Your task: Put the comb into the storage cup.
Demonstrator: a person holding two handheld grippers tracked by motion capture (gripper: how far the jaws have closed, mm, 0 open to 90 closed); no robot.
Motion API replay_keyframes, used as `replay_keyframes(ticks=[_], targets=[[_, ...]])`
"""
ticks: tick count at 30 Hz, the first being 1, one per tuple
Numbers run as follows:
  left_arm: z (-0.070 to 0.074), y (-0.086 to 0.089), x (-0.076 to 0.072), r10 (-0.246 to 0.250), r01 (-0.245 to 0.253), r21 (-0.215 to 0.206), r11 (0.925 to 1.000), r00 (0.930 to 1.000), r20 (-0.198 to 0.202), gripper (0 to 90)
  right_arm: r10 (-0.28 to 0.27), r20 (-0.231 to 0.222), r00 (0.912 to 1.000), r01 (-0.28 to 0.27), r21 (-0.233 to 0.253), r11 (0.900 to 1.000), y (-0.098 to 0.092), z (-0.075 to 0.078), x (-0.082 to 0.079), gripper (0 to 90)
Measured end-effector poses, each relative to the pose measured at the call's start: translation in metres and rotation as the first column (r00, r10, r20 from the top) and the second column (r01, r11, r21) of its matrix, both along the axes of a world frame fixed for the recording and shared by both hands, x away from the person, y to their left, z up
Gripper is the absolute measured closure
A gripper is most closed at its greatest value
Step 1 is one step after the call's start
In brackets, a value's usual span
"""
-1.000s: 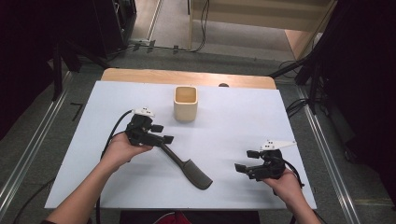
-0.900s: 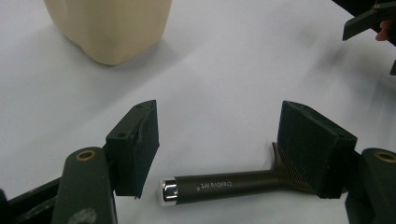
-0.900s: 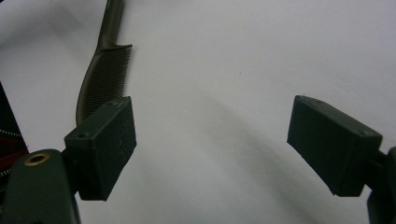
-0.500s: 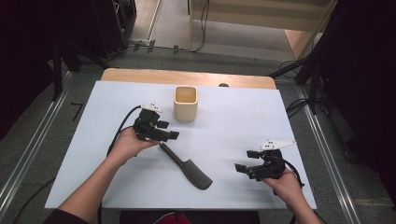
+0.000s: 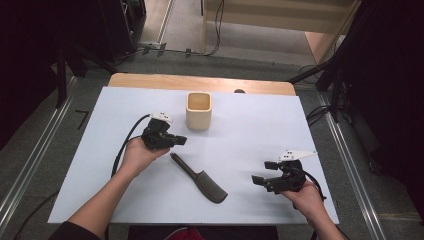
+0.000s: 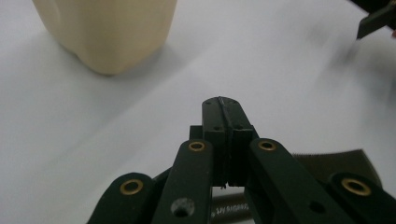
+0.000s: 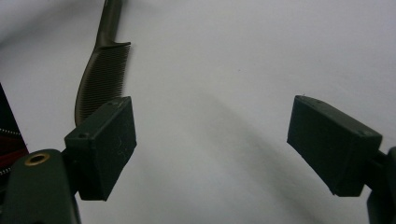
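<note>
The high view looks down over the whole table (image 5: 250, 125). Both gripper views sit low and close, sharing the comb (image 5: 200, 178) (image 7: 100, 79) (image 6: 336, 161).

Lab, floor rails (image 5: 30, 165), trailing cables (image 5: 217, 30), dark curtains (image 5: 385, 75)

Comb (image 5: 200, 179) dark olive-brown, maybe grey; cup (image 5: 199, 110) cream; table (image 5: 260, 130) pale blue-white

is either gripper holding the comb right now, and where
No. The left gripper is shut on nothing above the comb; the right gripper is open, empty.
</note>
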State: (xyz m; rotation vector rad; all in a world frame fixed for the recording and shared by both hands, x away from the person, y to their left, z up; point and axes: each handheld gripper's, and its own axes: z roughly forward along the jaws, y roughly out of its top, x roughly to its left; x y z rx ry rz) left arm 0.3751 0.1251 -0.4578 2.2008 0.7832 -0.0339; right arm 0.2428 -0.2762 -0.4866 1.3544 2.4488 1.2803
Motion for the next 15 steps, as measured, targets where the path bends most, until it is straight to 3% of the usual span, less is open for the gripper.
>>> replay_keyframes(ticks=[4,15], targets=[[-0.008,0.001,0.002,-0.008,0.008,0.0,1.0,0.9996,-0.028,90.0,-0.002,0.001,1.0,0.002,-0.001,1.0,0.0,0.0,0.0,14.0],[-0.023,-0.004,0.001,-0.023,0.026,0.075,0.9968,0.9987,-0.046,90.0,-0.001,0.001,1.0,0.001,-0.003,1.0,0.0,0.0,0.0,14.2]])
